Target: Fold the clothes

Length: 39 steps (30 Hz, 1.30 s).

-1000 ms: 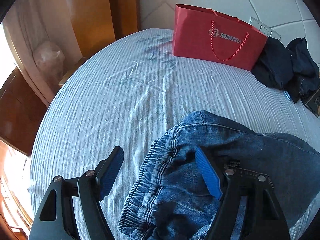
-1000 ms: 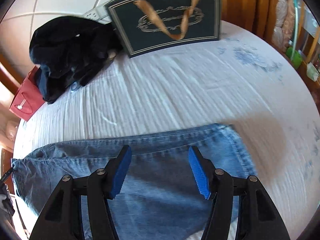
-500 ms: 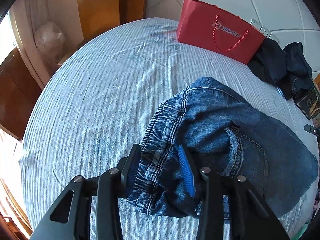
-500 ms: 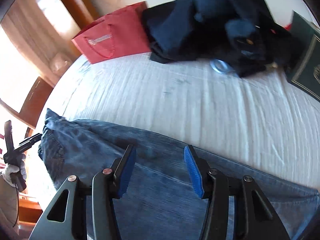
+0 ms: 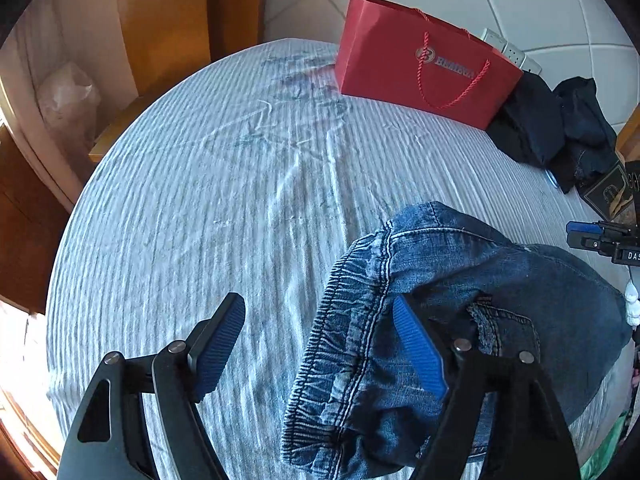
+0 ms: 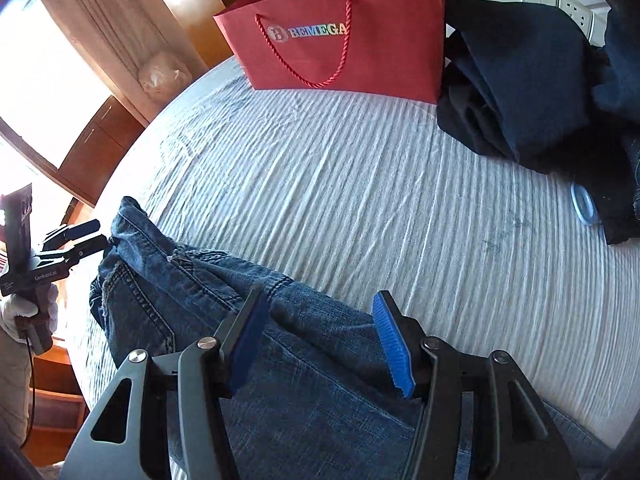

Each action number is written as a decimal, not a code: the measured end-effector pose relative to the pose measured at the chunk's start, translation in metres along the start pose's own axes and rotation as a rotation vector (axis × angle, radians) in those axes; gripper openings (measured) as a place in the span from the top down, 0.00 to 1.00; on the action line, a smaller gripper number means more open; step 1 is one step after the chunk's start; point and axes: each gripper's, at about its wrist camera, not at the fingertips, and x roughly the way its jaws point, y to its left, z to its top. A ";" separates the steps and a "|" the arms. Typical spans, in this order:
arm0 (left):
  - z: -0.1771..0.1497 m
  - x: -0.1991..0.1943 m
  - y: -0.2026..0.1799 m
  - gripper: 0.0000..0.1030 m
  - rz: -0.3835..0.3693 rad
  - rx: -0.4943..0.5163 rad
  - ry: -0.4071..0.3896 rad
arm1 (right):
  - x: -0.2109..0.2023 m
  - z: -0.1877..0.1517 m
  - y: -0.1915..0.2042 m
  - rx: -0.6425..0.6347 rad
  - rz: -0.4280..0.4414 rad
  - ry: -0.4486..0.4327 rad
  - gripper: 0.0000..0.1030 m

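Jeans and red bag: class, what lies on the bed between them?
Only bare striped sheet lies between the jeans and the red bag; both wrist views show it.

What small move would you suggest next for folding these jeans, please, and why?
Probably shift the left hand-held gripper right and close on the jeans waistband: both it and the right hand-held gripper are open, gripping nothing.

Jeans legs (lower edge) cropped
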 end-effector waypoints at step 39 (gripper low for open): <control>0.023 0.038 -0.029 0.61 0.208 0.061 -0.004 | -0.102 -0.133 -0.100 0.259 -0.046 -0.121 0.62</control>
